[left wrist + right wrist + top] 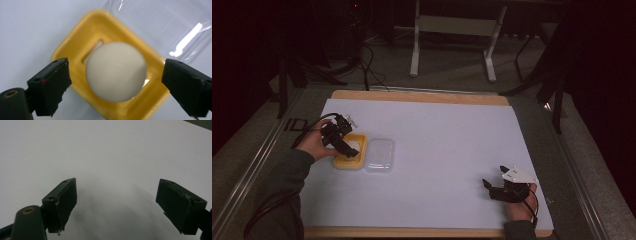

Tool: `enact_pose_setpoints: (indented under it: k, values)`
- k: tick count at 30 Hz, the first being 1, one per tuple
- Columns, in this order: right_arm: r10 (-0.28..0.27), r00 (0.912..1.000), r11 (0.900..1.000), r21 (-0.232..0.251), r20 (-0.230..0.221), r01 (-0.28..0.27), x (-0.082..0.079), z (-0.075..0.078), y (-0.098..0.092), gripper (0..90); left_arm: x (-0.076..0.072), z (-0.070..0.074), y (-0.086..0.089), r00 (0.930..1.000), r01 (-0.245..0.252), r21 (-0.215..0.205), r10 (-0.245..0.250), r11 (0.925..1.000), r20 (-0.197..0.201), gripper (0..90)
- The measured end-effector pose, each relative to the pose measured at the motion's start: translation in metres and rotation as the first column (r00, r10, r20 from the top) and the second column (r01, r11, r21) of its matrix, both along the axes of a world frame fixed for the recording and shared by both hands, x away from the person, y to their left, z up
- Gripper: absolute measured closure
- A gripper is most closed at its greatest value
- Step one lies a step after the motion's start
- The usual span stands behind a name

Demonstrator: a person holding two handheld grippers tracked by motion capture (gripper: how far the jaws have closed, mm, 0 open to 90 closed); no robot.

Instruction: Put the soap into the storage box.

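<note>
A white, smooth round object (116, 71) lies in a shallow yellow dish (82, 40) at the table's left. My left gripper (116, 68) hangs just above it, open, with a black jaw on either side of the round object and a gap between each pad and it. In the high view the left gripper (348, 149) covers part of the yellow dish (357, 139). A clear plastic lid (379, 155) lies flat against the dish's right side. My right gripper (493, 176) rests low at the near right, open, with bare white surface between its jaws (116, 187).
A white sheet (437, 140) covers the wooden table top. Beyond the far edge stand a white metal frame (452, 30) and dark cables on the floor. A metal rail (257, 160) runs along the left side.
</note>
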State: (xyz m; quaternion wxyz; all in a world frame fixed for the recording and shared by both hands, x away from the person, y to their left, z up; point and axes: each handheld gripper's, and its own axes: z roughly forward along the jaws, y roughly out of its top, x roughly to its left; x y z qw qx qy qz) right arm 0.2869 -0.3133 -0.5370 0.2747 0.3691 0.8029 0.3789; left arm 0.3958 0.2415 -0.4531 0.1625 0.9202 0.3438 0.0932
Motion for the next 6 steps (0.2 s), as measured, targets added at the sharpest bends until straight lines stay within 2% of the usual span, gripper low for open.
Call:
enact_pose_setpoints:
  k: [6]
  values:
    - [-0.002,1.0000,1.000,0.006,-0.001,0.002,0.000,0.000,-0.001,17.0,-0.020,0.010,-0.007,0.9967,0.040,-0.079,-0.035,0.9961,0.073,12.2]
